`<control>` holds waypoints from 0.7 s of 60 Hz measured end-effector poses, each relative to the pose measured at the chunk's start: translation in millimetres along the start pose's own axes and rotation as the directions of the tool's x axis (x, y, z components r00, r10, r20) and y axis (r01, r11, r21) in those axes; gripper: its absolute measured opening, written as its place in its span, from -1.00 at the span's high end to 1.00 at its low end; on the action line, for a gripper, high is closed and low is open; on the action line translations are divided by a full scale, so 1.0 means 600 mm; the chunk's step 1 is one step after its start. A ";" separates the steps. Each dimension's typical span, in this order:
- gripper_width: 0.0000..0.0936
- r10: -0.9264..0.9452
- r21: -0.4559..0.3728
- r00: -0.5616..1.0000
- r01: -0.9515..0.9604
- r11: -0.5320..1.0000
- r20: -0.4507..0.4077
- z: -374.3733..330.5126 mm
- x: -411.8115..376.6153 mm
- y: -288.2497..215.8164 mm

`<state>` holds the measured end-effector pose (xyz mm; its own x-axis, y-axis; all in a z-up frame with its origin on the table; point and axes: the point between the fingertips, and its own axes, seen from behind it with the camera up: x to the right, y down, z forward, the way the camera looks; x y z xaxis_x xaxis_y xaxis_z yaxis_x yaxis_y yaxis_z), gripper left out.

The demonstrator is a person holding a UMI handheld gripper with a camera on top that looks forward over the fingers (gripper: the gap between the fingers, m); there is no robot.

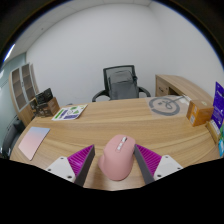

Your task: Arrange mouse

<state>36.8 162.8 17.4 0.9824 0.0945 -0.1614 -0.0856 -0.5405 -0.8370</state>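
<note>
Gripper [113,165] jaws wide, pink mouse [118,157] between pads at 6 o'clock, untouched on desk [120,118]; likely close evenly on its flanks, then carry toward pink mat [34,142] at 9 o'clock.

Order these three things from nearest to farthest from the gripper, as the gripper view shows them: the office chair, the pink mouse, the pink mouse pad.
1. Pink mouse: between the fingers of the gripper, on the table.
2. Pink mouse pad: beyond the fingers, off to the left side of the table.
3. Office chair: behind the table's far edge.
</note>
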 end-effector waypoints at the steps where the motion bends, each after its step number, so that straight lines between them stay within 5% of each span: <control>1: -0.77 -0.003 -0.002 1.000 0.003 1.000 0.003 0.004 -0.001 -0.001; 15: -0.73 -0.043 -0.013 0.998 0.043 0.999 0.042 0.052 -0.030 -0.020; 18: -0.57 -0.059 -0.020 0.998 0.060 0.998 0.031 0.058 -0.025 -0.017; 20: -0.23 -0.077 -0.024 0.997 0.077 0.997 0.009 0.062 -0.017 -0.015; 42: 0.11 -0.081 -0.041 0.993 0.078 0.996 -0.090 0.067 -0.004 -0.014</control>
<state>28.2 200.5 4.0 0.9970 0.0627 -0.0455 -0.0021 -0.5650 -0.8251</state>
